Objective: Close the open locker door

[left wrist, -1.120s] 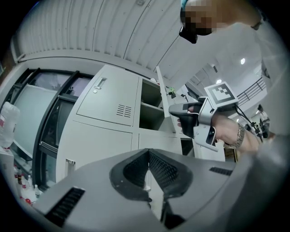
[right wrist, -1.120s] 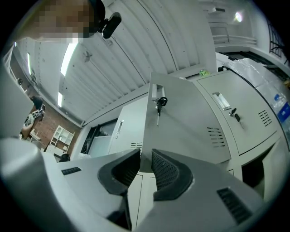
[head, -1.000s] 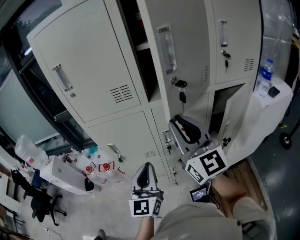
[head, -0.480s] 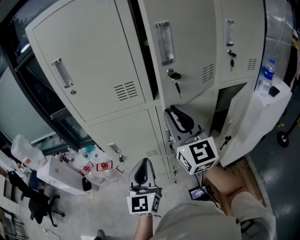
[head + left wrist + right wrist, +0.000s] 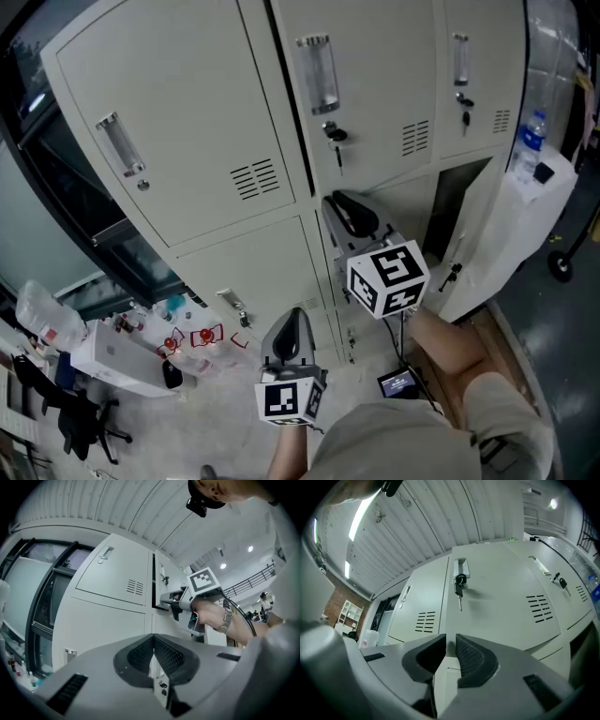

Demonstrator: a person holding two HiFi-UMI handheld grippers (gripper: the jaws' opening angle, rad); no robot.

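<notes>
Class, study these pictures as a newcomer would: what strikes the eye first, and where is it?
Grey lockers fill the head view, with keys hanging from the upper middle door. The right tool, with its marker cube, points at that door just below the keys. At lower right another locker door stands open.

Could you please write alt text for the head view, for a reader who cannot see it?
Seen from above, the right gripper points at the keyed upper middle door of a pale grey locker bank; that door looks shut or nearly so. The left gripper hangs lower, jaws together, and a lower right locker door stands open.
</notes>
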